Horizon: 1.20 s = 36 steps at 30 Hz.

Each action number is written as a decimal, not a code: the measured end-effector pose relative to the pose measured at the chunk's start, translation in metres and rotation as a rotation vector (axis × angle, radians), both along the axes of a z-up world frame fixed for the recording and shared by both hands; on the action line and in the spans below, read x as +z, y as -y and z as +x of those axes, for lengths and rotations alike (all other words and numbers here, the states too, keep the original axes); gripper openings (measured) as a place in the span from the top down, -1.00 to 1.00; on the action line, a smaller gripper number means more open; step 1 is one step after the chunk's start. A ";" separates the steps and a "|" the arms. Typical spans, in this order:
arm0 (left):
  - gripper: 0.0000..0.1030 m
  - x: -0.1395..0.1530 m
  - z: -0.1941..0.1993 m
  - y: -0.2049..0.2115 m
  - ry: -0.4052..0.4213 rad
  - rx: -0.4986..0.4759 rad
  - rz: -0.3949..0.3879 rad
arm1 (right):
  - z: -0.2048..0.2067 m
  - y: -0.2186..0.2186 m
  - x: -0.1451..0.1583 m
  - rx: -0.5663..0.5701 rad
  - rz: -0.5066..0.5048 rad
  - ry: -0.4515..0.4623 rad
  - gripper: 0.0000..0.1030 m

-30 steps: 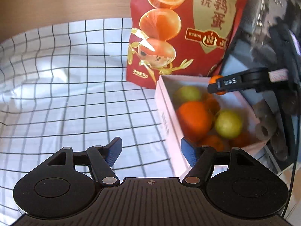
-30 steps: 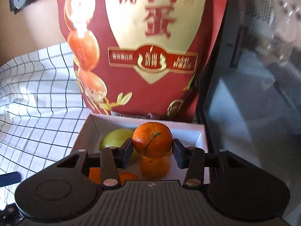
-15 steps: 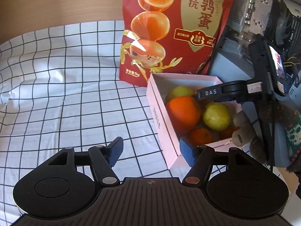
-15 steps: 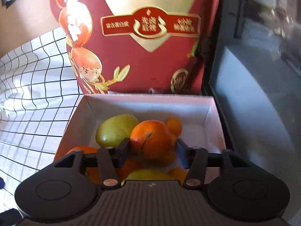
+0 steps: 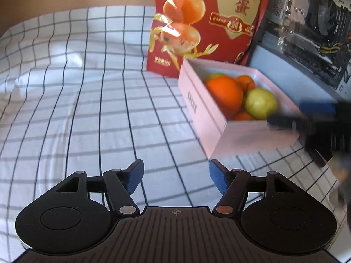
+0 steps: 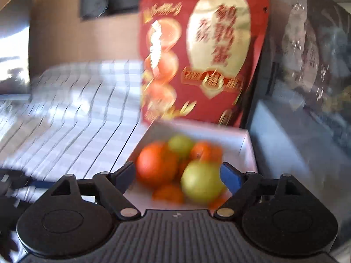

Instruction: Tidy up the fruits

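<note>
Both grippers, left [image 5: 176, 176] and right [image 6: 176, 176], are being held open and empty; the box [image 5: 219, 131] of fruit [image 5: 226, 96] should be cleared without nudging.

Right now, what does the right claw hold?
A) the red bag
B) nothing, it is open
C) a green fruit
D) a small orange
B: in the right wrist view the right claw stands open with nothing gripped between its blue pads; the fruits seen through the gap lie in the pink box behind it.
</note>
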<state>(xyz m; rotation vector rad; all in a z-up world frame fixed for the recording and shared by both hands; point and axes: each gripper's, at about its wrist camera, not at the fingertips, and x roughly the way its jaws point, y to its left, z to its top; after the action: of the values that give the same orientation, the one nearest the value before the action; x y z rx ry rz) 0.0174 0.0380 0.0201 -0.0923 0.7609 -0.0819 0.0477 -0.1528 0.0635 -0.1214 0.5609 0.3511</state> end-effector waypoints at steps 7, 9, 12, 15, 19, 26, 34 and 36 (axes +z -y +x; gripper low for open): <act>-0.40 -0.027 -0.008 0.021 0.049 0.032 0.075 | -0.011 0.002 -0.066 -0.052 -0.043 -0.202 -0.65; -0.41 -0.031 -0.009 0.026 0.074 0.036 0.102 | -0.006 0.007 -0.077 -0.088 -0.029 -0.225 -0.67; -0.46 -0.034 -0.007 0.034 0.098 0.033 0.153 | -0.003 0.011 -0.082 -0.135 -0.012 -0.211 -0.80; -0.47 -0.034 -0.001 0.034 0.096 0.054 0.144 | 0.003 0.014 -0.088 -0.158 -0.020 -0.191 -1.00; -0.54 -0.034 0.005 0.038 0.093 0.073 0.162 | 0.004 0.018 -0.090 -0.133 0.003 -0.174 -1.00; -0.53 -0.034 0.005 0.037 0.092 0.071 0.154 | 0.004 0.018 -0.093 -0.135 0.021 -0.119 -1.00; -0.53 -0.034 0.005 0.037 0.092 0.071 0.154 | 0.004 0.018 -0.093 -0.135 0.022 -0.119 -1.00; -0.53 -0.034 0.005 0.037 0.092 0.071 0.155 | 0.003 0.018 -0.093 -0.135 0.023 -0.119 -1.00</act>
<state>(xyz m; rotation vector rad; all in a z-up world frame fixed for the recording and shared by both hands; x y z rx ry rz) 0.0225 0.0007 -0.0135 0.0313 0.6689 0.0406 0.0511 -0.1710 -0.0293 -0.0405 0.6794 0.2342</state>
